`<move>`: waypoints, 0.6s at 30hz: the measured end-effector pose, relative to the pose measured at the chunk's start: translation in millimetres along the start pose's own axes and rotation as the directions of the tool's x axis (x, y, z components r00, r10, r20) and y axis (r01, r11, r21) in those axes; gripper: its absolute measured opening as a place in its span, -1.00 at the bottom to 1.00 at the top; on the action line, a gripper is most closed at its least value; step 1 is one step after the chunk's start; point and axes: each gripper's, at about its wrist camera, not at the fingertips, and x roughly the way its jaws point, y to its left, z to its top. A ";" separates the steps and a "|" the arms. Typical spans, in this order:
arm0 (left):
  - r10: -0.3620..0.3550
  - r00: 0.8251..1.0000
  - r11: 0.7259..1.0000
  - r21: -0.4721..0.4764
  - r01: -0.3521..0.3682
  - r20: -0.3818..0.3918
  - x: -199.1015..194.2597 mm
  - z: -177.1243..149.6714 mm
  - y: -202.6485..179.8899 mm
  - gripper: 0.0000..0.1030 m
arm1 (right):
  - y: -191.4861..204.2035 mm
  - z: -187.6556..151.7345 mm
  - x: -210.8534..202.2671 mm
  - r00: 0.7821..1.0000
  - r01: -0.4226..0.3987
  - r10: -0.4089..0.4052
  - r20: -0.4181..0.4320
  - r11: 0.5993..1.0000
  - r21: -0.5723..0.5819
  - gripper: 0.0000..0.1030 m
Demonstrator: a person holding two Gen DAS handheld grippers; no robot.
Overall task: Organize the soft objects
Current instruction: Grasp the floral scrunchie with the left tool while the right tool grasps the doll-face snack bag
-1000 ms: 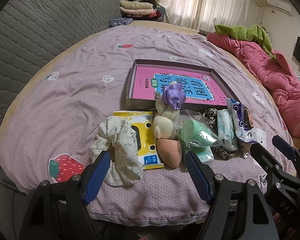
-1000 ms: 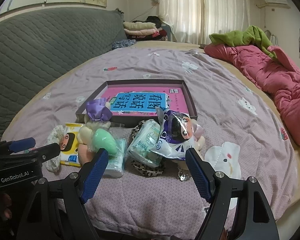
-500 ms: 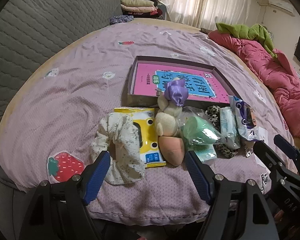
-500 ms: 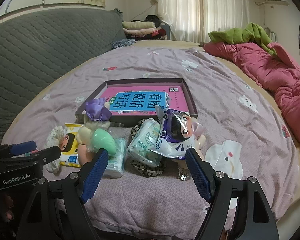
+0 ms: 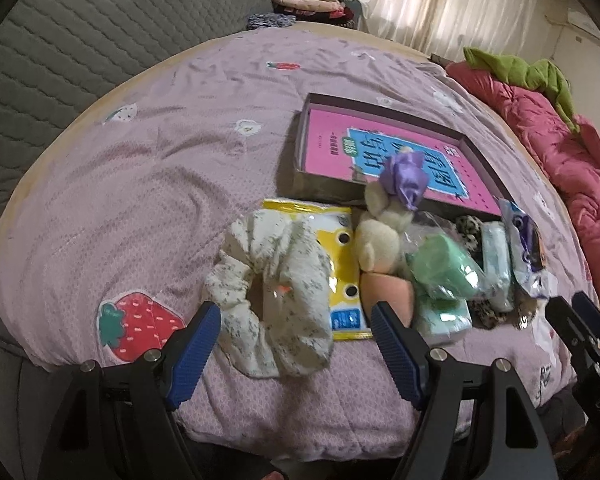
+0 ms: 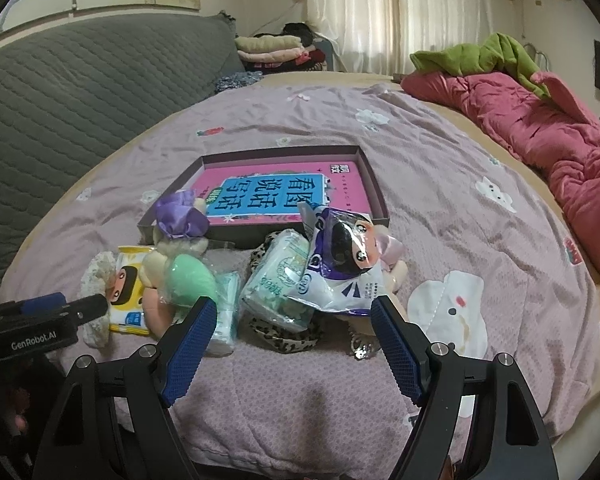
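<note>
A heap of soft things lies on the bed in front of a shallow dark box that holds a pink book. In the left wrist view my left gripper stands open, its blue pads on either side of a floral scrunchie that lies on a yellow pack. Beside these are a cream plush with a purple bow, a peach sponge and a green sponge in plastic. My right gripper is open in front of a tissue pack, a purple cartoon packet and a leopard scrunchie.
A pink duvet with a green cloth on it lies along the right side. A grey quilted headboard bounds the left. Folded clothes are stacked at the far end. The bed's near edge runs just under both grippers.
The left gripper has moved in and to the left, so the floral scrunchie now sits between its pads. The right gripper has barely shifted. Nothing was grasped.
</note>
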 end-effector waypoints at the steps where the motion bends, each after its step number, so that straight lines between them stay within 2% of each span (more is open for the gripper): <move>1: 0.007 1.000 1.000 -0.005 -0.007 0.001 2.0 1.6 1.9 0.49 | -2.7 1.1 1.7 1.000 0.003 -0.003 -0.001 1.000 0.006 0.56; 9: 0.004 1.000 0.998 -0.070 -0.006 -0.015 17.9 12.1 19.4 0.49 | -32.6 18.2 21.4 1.000 0.027 -0.025 -0.016 0.994 0.101 0.56; 14: -0.032 0.999 0.996 -0.083 0.030 -0.023 26.6 17.3 23.4 0.48 | -40.2 27.0 41.0 0.998 0.046 -0.041 -0.051 0.994 0.099 0.56; 18: -0.031 0.999 0.997 -0.071 0.029 -0.035 33.2 20.7 20.7 0.41 | -39.1 31.1 53.3 0.996 0.056 -0.050 -0.067 0.995 0.079 0.56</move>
